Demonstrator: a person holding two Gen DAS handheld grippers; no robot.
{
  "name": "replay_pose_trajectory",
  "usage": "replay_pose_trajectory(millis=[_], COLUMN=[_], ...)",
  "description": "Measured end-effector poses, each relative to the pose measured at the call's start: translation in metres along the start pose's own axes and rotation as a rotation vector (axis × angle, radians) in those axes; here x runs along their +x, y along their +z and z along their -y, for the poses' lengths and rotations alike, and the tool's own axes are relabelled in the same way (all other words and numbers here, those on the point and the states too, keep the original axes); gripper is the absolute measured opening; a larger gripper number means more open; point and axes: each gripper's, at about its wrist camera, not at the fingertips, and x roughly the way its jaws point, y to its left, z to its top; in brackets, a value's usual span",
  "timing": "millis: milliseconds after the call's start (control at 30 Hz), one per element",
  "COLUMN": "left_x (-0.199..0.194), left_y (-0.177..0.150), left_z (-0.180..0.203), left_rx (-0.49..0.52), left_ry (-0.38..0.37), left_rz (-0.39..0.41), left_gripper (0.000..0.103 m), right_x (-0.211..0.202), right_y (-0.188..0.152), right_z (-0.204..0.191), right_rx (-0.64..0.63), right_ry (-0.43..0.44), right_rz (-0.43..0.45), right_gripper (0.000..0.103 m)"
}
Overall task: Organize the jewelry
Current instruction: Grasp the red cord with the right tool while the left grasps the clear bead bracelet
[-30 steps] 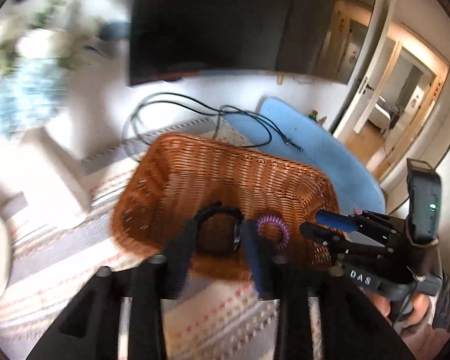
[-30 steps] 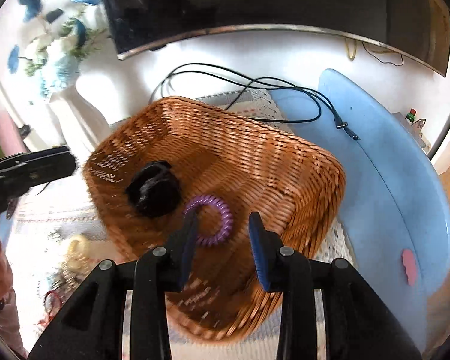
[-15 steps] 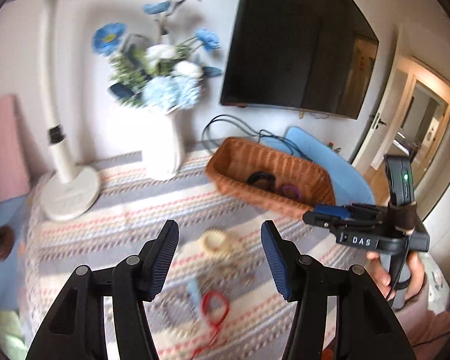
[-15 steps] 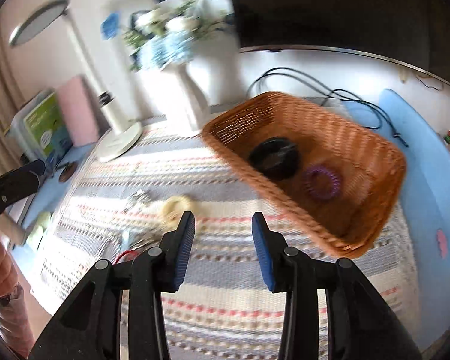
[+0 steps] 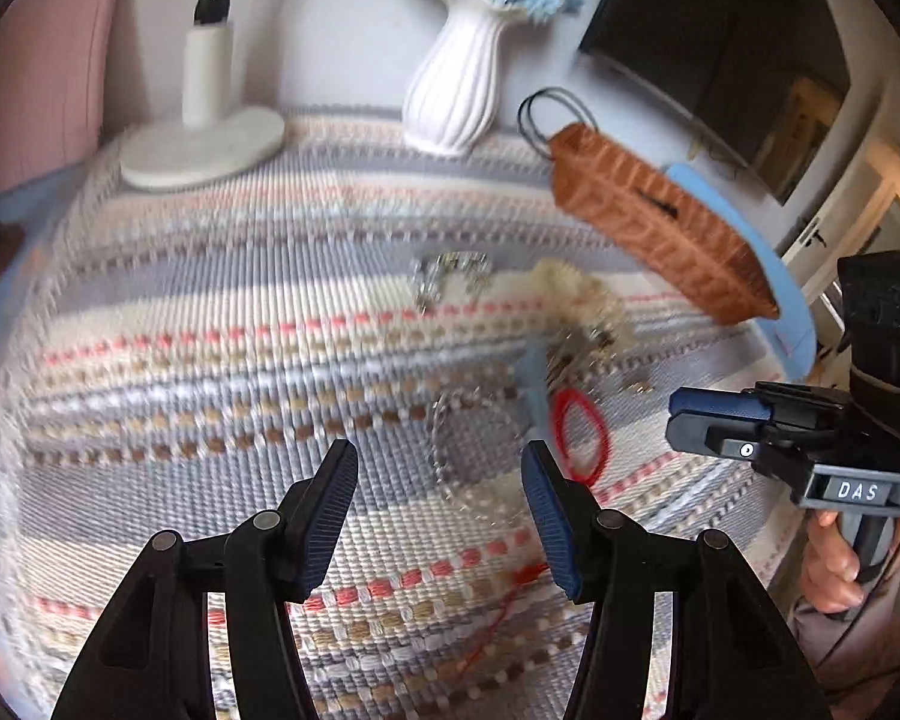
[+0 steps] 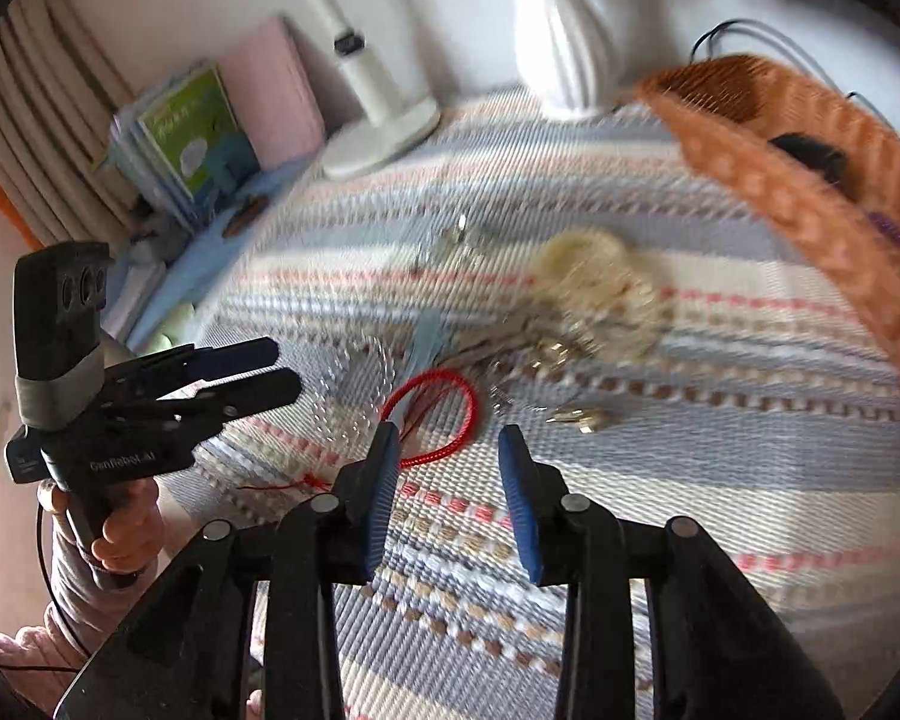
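Loose jewelry lies on the striped cloth: a red cord bracelet (image 5: 579, 435) (image 6: 432, 417), a clear bead bracelet (image 5: 471, 462) (image 6: 351, 396), a cream ring-shaped piece (image 5: 561, 282) (image 6: 594, 276) and silver chains (image 5: 450, 276). The wicker basket (image 5: 648, 228) (image 6: 768, 180) holds a black item (image 6: 813, 159) and a purple coil (image 6: 897, 234). My left gripper (image 5: 439, 474) is open and empty just above the bead bracelet. My right gripper (image 6: 448, 456) is open and empty, just in front of the red bracelet.
A white vase (image 5: 459, 69) with blue flowers and a white lamp base (image 5: 204, 147) stand at the back of the cloth. A pink box (image 5: 48, 72) and books (image 6: 192, 138) are at the left. A blue board (image 5: 780, 300) lies behind the basket.
Both grippers have left the basket and come down low over the loose jewelry on the cloth. Both stay open and empty.
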Motion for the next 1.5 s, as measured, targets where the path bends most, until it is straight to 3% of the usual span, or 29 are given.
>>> replay_pose_trajectory(millis=[167, 333, 433, 533, 667, 833, 867, 933, 967, 1067, 1200, 1267, 1500], left_x=[0.009, 0.014, 0.017, 0.018, 0.018, 0.019, 0.02, 0.021, 0.021, 0.022, 0.015, 0.006, -0.027], left_y=[-0.006, -0.01, -0.009, -0.009, -0.009, -0.009, -0.008, -0.008, -0.008, -0.009, -0.008, -0.007, 0.006], left_z=[0.004, 0.015, 0.021, 0.024, 0.023, 0.027, 0.027, 0.03, 0.031, 0.036, 0.027, 0.022, 0.032], left_rx=[0.028, 0.074, 0.109, 0.123, 0.124, 0.136, 0.138, 0.151, 0.156, 0.174, 0.117, 0.08, 0.052], left_ry=[0.053, 0.125, 0.171, 0.194, 0.196, 0.216, 0.22, 0.227, 0.227, 0.225, 0.108, 0.031, -0.117], left_rz=[0.006, -0.008, -0.008, -0.006, -0.004, -0.005, -0.006, -0.002, 0.0, 0.001, 0.004, 0.023, 0.087], left_gripper=[0.049, 0.045, 0.045, 0.045, 0.045, 0.045, 0.043, 0.028, 0.011, 0.007, 0.007, 0.007, 0.007], right_x=[0.031, 0.042, 0.041, 0.029, 0.026, 0.042, 0.047, 0.054, 0.054, 0.051, 0.029, 0.008, -0.054], right_y=[0.006, 0.01, 0.008, -0.001, -0.011, 0.005, 0.009, 0.012, 0.011, -0.002, -0.02, -0.025, -0.02], right_z=[-0.004, -0.014, -0.026, -0.027, -0.018, -0.021, -0.026, -0.035, -0.038, -0.047, -0.042, -0.037, -0.02], right_rx=[-0.039, -0.113, -0.177, -0.195, -0.163, -0.17, -0.191, -0.232, -0.25, -0.323, -0.324, -0.312, -0.233], right_ry=[-0.117, -0.2, -0.254, -0.24, -0.17, -0.193, -0.212, -0.248, -0.264, -0.287, -0.259, -0.237, -0.208], right_rz=[-0.036, -0.017, 0.004, 0.029, -0.025, -0.006, 0.0, 0.002, 0.006, 0.015, 0.027, 0.066, 0.191], right_gripper=[0.032, 0.029, 0.018, 0.018, 0.018, 0.018, 0.018, 0.018, 0.007, 0.005, 0.005, 0.005, 0.005])
